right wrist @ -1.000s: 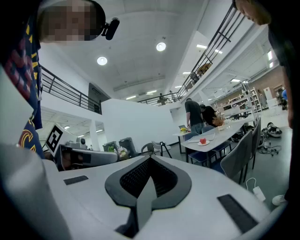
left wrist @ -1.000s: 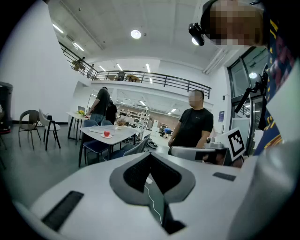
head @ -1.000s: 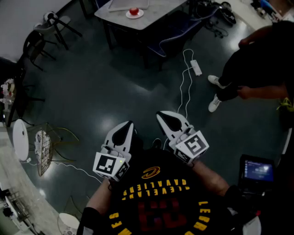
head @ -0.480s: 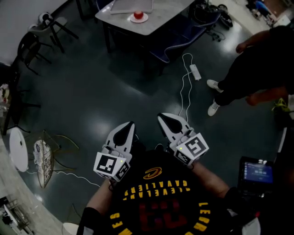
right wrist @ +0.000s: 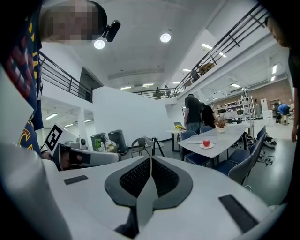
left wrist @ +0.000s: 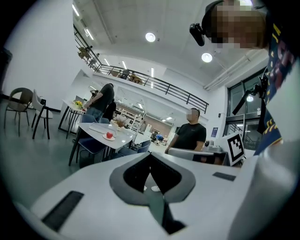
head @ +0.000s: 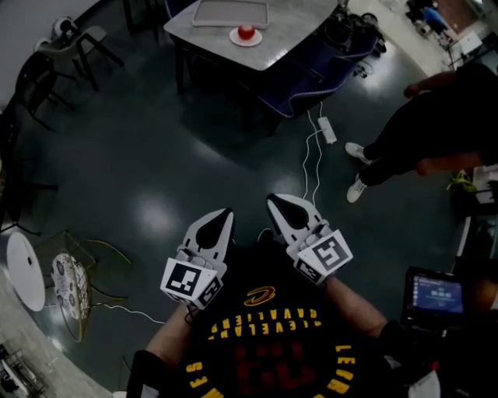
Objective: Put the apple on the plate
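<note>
My left tool (head: 222, 218) and right tool (head: 278, 205) were pressed together, empty. Round red apple (head: 247, 32) sat on white plate (head: 235, 37) far ahead; my nudge could roll it off.

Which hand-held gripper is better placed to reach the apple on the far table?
Right, only marginally: the right hand-held gripper sits slightly ahead of the left hand-held gripper. Both are shut, empty and far from the table, where the apple lies on the plate.

My left gripper (head: 223, 213) and right gripper (head: 274, 200) are white, patterned with black-and-white squares. At twelve o'clock: red apple (head: 246, 32), white plate (head: 234, 37), pale grey table (head: 289, 22). My shirt (head: 264, 342) is black, lettered yellow.
</note>
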